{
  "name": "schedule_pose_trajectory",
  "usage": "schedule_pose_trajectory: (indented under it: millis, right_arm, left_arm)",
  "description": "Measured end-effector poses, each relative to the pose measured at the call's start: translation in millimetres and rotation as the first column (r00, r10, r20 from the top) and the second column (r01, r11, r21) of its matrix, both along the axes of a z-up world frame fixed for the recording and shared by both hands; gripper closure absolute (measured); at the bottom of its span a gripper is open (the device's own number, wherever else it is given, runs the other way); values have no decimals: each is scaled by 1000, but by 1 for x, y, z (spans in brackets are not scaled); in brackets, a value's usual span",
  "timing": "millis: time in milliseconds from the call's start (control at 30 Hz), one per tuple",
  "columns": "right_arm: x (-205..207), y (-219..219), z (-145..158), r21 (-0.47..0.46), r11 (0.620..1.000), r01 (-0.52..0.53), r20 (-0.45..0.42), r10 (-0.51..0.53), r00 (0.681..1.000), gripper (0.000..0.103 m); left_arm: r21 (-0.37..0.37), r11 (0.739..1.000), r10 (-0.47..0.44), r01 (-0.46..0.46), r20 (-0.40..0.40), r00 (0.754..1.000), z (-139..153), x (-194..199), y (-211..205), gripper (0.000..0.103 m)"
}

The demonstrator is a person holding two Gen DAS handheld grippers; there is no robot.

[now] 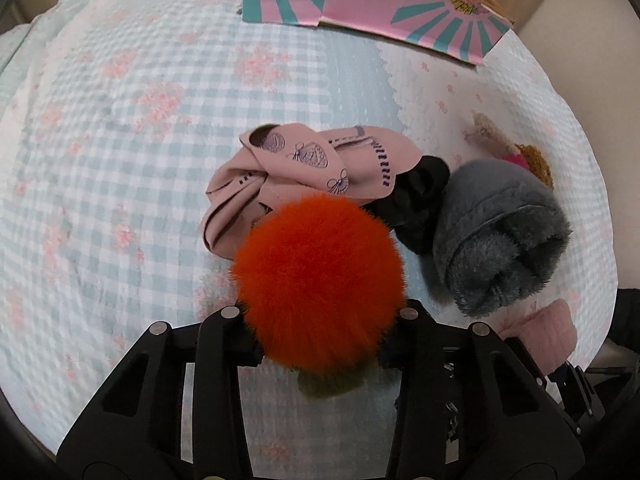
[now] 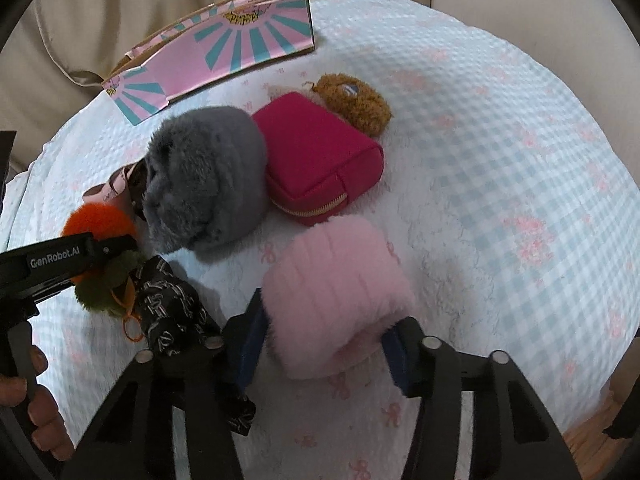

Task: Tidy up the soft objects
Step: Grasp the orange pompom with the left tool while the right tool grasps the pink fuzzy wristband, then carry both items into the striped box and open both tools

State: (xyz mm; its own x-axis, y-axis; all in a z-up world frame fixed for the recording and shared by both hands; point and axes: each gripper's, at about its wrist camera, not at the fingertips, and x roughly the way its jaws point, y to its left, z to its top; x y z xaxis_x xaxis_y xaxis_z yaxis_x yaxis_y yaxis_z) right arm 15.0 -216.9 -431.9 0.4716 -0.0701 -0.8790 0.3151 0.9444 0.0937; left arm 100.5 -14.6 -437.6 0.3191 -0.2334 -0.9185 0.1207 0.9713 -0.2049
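Observation:
My left gripper [image 1: 320, 348] is shut on an orange pompom [image 1: 318, 280] with a green fuzzy base [image 1: 332, 384]; it shows in the right wrist view [image 2: 98, 220] too. My right gripper [image 2: 324, 344] is shut on a pink fluffy roll [image 2: 338, 296], whose end shows in the left wrist view [image 1: 540, 332]. A grey plush hat [image 1: 500, 236] [image 2: 204, 184], a pink printed scarf [image 1: 304, 176], a black scrunchie [image 1: 416, 200], a magenta zip pouch [image 2: 320, 156], a brown fuzzy toy [image 2: 356, 100] and a black patterned cloth [image 2: 172, 308] lie on the bedspread.
A pink and teal cardboard box [image 1: 360, 0] [image 2: 224, 48] stands open at the far edge of the checked bedspread [image 1: 120, 160] [image 2: 500, 160]. Beige cushions [image 2: 160, 0] rise behind it. The bed edge and wooden floor [image 2: 592, 440] lie at lower right.

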Motion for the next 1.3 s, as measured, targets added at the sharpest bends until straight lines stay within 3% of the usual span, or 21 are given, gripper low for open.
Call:
schedule_pose_trajectory:
  millis: [200, 633, 1033, 1300]
  right_arm:
    - [-1, 0, 8, 4, 1000, 0, 14, 0, 1000, 65]
    - [8, -5, 61, -21, 999, -33, 76, 34, 997, 65]
    - [35, -24, 159, -64, 995, -82, 169, 92, 981, 65]
    - [82, -44, 238, -112, 986, -126, 244, 150, 958, 65]
  left_arm:
    - [0, 1000, -13, 13, 31, 999, 17, -5, -1, 69]
    - [-29, 999, 30, -28, 75, 997, 70, 2, -8, 69]
    - [-57, 994, 106, -98, 183, 977, 181, 24, -10, 69]
    - [-60, 992, 121, -108, 273, 954, 258, 66, -18, 69]
